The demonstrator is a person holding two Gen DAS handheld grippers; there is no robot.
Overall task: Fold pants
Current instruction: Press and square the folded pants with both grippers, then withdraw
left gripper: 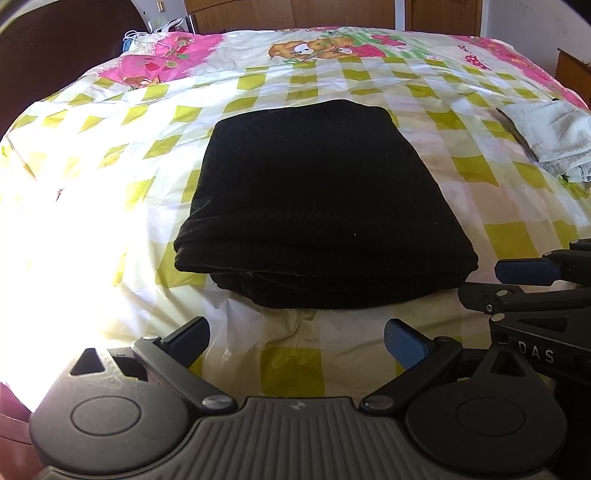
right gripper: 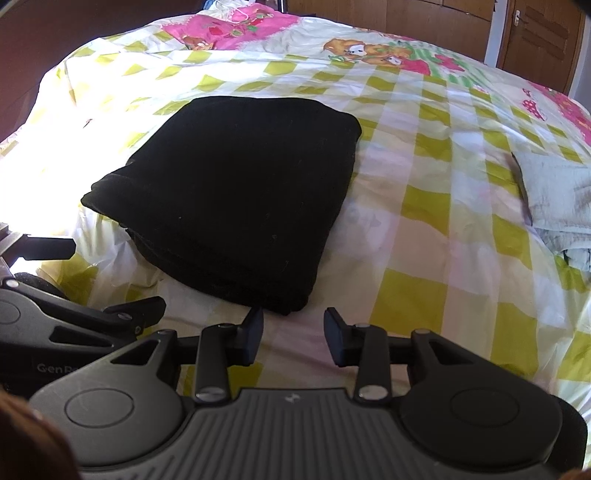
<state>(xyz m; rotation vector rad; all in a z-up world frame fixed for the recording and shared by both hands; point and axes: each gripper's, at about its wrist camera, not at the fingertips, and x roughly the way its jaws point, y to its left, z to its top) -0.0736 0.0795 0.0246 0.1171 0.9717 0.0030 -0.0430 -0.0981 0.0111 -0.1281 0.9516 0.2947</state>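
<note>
Black pants [left gripper: 314, 206] lie folded into a thick, layered rectangle on the checked bedspread [left gripper: 110, 155]. My left gripper [left gripper: 297, 341] hovers just short of the stack's near edge, open wide, nothing between its fingers. In the right wrist view the same black pants [right gripper: 236, 184] sit to the upper left. My right gripper [right gripper: 293, 338] stands open with a narrower gap, just off the stack's near right corner, with only bedspread [right gripper: 424, 229] between its fingers. The right gripper [left gripper: 532, 271] also shows at the left wrist view's right edge.
A folded pale grey-green garment [left gripper: 554, 136] lies on the bed to the right, also seen as a pale garment [right gripper: 554, 199] in the right view. Strong sunlight washes out the bed's left side. Wooden wardrobe doors [right gripper: 535, 33] stand behind the bed.
</note>
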